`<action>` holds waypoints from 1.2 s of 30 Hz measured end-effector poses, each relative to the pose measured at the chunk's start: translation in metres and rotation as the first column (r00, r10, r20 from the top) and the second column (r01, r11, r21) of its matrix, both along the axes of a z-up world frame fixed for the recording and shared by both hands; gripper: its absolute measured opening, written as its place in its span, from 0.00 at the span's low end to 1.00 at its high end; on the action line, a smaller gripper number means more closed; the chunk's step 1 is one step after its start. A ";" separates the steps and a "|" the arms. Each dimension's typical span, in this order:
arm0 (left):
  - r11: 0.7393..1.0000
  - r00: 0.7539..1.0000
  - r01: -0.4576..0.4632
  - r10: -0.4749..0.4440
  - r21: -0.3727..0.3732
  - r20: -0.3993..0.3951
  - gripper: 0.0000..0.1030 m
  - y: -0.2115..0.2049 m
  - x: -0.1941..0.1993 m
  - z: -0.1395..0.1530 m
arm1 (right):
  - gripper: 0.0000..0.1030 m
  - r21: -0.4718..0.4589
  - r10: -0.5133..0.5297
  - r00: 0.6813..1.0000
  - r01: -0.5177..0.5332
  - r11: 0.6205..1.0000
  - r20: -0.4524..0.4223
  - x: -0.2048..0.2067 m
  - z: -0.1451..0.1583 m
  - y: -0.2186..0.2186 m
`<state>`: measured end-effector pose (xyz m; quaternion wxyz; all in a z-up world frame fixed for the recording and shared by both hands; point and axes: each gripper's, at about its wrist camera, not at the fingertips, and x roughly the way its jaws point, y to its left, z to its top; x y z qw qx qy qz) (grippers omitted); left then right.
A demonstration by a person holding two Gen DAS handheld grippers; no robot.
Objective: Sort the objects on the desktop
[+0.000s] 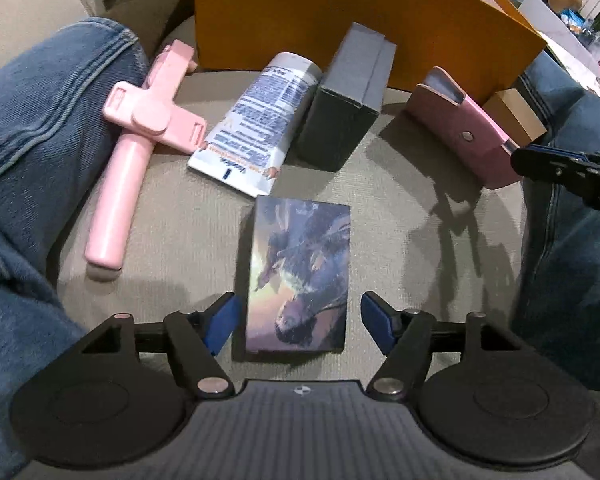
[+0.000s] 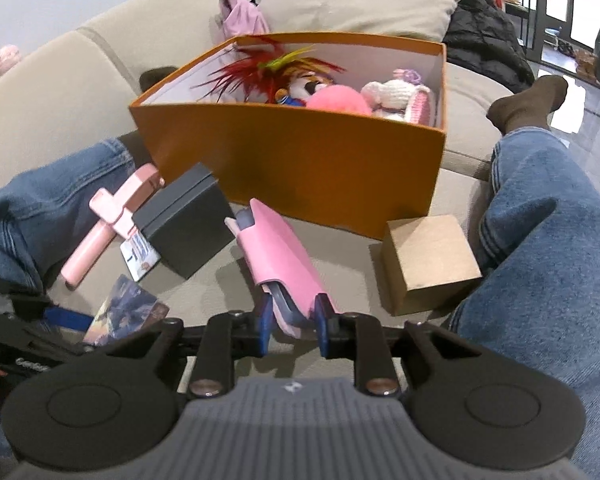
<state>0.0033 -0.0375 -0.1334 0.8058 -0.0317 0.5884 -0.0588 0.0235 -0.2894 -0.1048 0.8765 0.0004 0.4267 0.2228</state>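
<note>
An orange box (image 2: 300, 168) holding plush toys (image 2: 320, 92) stands on a beige sofa (image 2: 60, 80) between a person's denim-clad legs (image 2: 548, 248). Before it lie a grey box (image 1: 348, 100), pink case (image 2: 280, 256), pink holder (image 1: 140, 120), tube (image 1: 260, 120) and picture card (image 1: 300, 272). The right tongs (image 2: 290, 326) grip the pink case's near end; the left tongs (image 1: 298, 320) stand open astride the card, pads apart from it.

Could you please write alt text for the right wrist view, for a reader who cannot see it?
The right gripper is closed on the near end of a pink case lying on a beige sofa. Behind it stands an open orange box holding plush toys. A brown cardboard box is right of the case and a dark grey box left, between a person's legs in jeans.
</note>
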 end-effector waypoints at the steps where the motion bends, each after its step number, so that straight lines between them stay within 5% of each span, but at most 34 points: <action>1: 1.000 1.000 -0.003 0.003 0.005 -0.005 0.78 0.001 -0.001 0.001 | 0.23 0.006 0.002 1.000 -0.002 1.000 -0.006 0.001 0.000 -0.001; 14: 1.000 0.995 -0.024 0.024 0.004 -0.093 0.81 0.028 -0.007 -0.016 | 0.24 -0.025 -0.058 0.998 0.058 0.998 0.007 0.010 -0.004 -0.012; 16: 1.000 0.996 -0.018 0.019 0.014 -0.085 0.68 0.027 -0.009 -0.013 | 0.24 -0.024 -0.048 0.999 0.049 0.999 0.010 0.009 -0.004 -0.011; 20: 1.000 0.999 -0.016 0.018 0.025 -0.051 0.67 0.031 -0.017 0.000 | 0.34 -0.025 -0.010 1.000 0.011 1.000 0.007 0.010 -0.003 -0.011; 28: 0.992 0.994 0.062 -0.071 0.109 0.081 0.66 0.039 -0.022 0.044 | 0.51 0.014 -0.118 0.976 0.123 0.992 -0.180 0.034 -0.026 -0.021; 36: 0.998 0.988 0.052 -0.056 0.037 0.141 0.65 0.048 -0.007 0.064 | 0.75 0.081 -0.132 0.924 0.172 0.982 -0.359 0.068 -0.056 -0.013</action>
